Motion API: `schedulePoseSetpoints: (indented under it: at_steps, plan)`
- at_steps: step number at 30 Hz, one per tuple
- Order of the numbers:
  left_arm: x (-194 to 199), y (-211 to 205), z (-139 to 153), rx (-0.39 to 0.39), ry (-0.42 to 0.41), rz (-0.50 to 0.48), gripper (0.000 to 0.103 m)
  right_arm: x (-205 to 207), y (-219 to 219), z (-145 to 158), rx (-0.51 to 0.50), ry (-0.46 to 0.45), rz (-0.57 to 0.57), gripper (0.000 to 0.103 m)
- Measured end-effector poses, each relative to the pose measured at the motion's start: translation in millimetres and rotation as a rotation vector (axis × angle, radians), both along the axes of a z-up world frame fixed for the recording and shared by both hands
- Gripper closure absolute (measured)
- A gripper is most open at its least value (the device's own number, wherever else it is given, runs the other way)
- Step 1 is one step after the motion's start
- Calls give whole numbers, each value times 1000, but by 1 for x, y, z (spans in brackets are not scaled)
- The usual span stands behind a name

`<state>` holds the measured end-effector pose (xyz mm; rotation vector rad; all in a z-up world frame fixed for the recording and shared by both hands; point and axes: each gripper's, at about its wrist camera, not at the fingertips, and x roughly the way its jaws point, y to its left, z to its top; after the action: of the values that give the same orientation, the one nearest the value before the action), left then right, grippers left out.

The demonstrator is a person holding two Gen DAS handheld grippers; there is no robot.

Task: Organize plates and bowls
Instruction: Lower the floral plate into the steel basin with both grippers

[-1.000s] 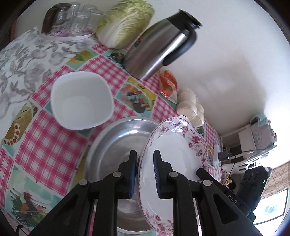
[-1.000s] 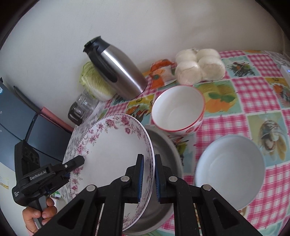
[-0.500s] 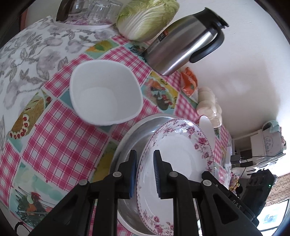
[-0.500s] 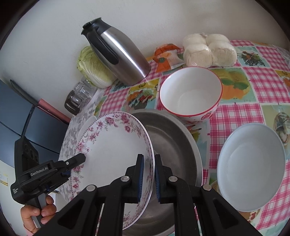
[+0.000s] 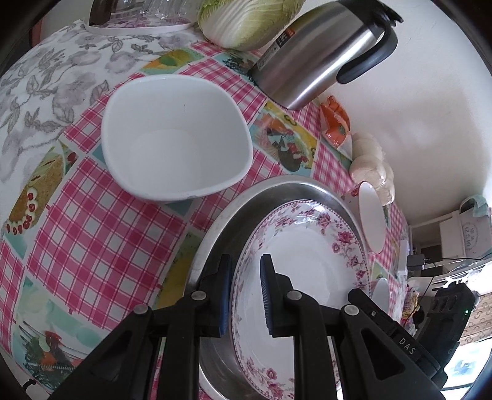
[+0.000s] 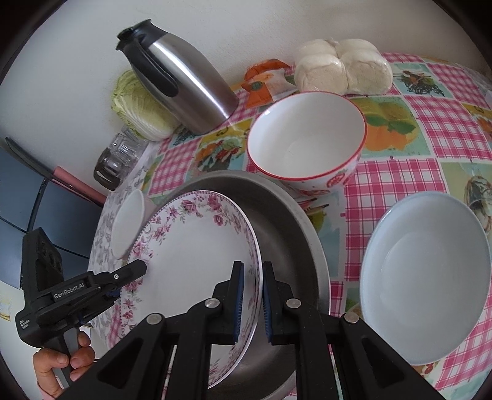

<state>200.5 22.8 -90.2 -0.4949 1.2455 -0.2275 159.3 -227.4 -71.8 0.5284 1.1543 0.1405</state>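
A white plate with a pink flower rim (image 5: 307, 264) (image 6: 196, 246) is held tilted, low inside a large steel basin (image 5: 246, 215) (image 6: 286, 221). My left gripper (image 5: 245, 295) is shut on its one edge. My right gripper (image 6: 252, 295) is shut on the opposite edge. The left gripper also shows in the right wrist view (image 6: 135, 270). A white square bowl (image 5: 175, 135) sits left of the basin. A red-rimmed bowl (image 6: 307, 138) stands behind the basin, and a pale blue bowl (image 6: 427, 277) sits to its right.
A steel thermos jug (image 5: 319, 52) (image 6: 181, 83), a cabbage (image 5: 246, 21) (image 6: 138, 107), a tray of glasses (image 5: 138, 12), an orange packet (image 6: 264, 80) and bagged buns (image 6: 341, 64) line the wall. The checked tablecloth (image 5: 92, 230) covers the table.
Both grippers have lowered the flowered plate further into the steel basin, and the table looms closer in both views.
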Motion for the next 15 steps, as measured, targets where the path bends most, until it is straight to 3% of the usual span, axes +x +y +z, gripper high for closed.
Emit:
schedulePoseSetpoints:
  at_steps: [15]
  plan:
    - [3, -9, -5, 61, 17, -33, 86, 1, -3, -10, -20, 30, -5, 91]
